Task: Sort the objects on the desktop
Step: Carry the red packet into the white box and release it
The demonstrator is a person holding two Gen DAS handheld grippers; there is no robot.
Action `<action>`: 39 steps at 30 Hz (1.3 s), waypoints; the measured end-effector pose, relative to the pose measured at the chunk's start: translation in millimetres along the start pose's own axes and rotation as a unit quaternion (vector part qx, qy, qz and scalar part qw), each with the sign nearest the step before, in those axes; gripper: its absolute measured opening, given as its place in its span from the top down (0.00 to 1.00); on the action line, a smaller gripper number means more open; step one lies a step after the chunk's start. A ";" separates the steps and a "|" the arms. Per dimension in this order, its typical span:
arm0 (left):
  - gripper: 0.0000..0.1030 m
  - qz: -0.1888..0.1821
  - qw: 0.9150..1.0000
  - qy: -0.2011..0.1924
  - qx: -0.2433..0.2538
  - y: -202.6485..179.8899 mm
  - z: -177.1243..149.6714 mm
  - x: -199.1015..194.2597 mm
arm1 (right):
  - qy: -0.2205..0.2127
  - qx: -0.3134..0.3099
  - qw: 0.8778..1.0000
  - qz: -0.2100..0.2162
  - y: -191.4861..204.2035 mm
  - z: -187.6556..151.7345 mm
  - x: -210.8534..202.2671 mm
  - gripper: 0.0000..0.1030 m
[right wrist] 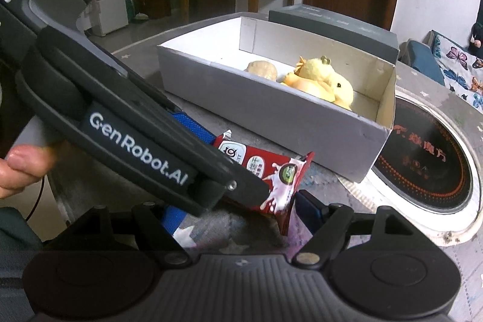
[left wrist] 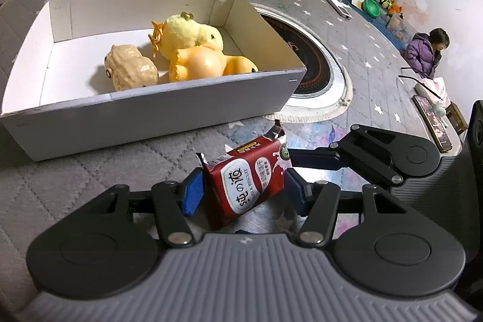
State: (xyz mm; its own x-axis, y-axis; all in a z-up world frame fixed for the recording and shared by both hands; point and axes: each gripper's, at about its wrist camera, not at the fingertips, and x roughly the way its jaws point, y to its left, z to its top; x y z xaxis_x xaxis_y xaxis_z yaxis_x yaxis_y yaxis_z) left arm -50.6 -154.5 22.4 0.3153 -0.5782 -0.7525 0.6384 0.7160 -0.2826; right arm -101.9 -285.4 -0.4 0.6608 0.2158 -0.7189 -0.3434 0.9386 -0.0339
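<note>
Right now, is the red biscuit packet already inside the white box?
No, the red biscuit packet lies on the table in front of the white box, which holds only toys.

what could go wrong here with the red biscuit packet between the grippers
1. The soft red biscuit packet stands tilted between the left gripper pads; it may twist or slip out when lifted.
2. The right gripper sits close against the same packet, so the two grippers might collide or tug it.
3. The white cardboard box already holds plush toys; a dropped packet could land on them.

Toys point(left wrist: 193, 50) in box point(left wrist: 151, 107) — packet point(left wrist: 247, 180) before it.
</note>
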 end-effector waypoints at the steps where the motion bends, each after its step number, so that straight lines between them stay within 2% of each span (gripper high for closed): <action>1: 0.43 0.004 1.000 -0.001 0.001 0.2 -0.4 0.0 | 0.001 0.000 1.000 -0.001 0.4 0.4 0.5 0.25; 8: 0.44 0.012 1.000 0.004 0.003 3.0 -4.8 4.0 | 0.008 -0.007 1.000 -0.007 3.5 -0.3 6.2 0.31; 15: 0.44 0.007 1.000 0.012 -0.012 8.5 -6.2 7.6 | 0.010 0.002 1.000 -0.011 -0.9 -1.8 10.8 0.41; 24: 0.44 0.004 1.000 -0.025 -0.003 4.7 -0.8 -23.7 | -0.026 -0.028 0.999 -0.017 10.4 2.9 -3.4 0.48; 30: 0.44 0.012 0.997 -0.070 0.006 7.6 24.1 -47.4 | -0.065 -0.056 0.996 -0.026 11.0 31.3 -24.4 0.48; 34: 0.44 0.019 0.997 -0.078 -0.008 22.4 48.3 -43.2 | -0.086 -0.062 0.994 -0.025 0.1 62.1 -22.1 0.48; 39: 0.44 0.032 0.996 -0.070 -0.033 48.7 76.8 -24.4 | -0.085 -0.053 0.995 -0.014 -16.8 93.9 4.2 0.48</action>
State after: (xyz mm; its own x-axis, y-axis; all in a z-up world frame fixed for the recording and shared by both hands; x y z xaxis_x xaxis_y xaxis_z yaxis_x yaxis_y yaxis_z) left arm 26.6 -135.6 72.7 0.4518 -0.5758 -0.6814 0.5678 0.7748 -0.2782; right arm -30.7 -275.0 62.4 0.7712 0.2401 -0.5896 -0.3854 0.9133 -0.1321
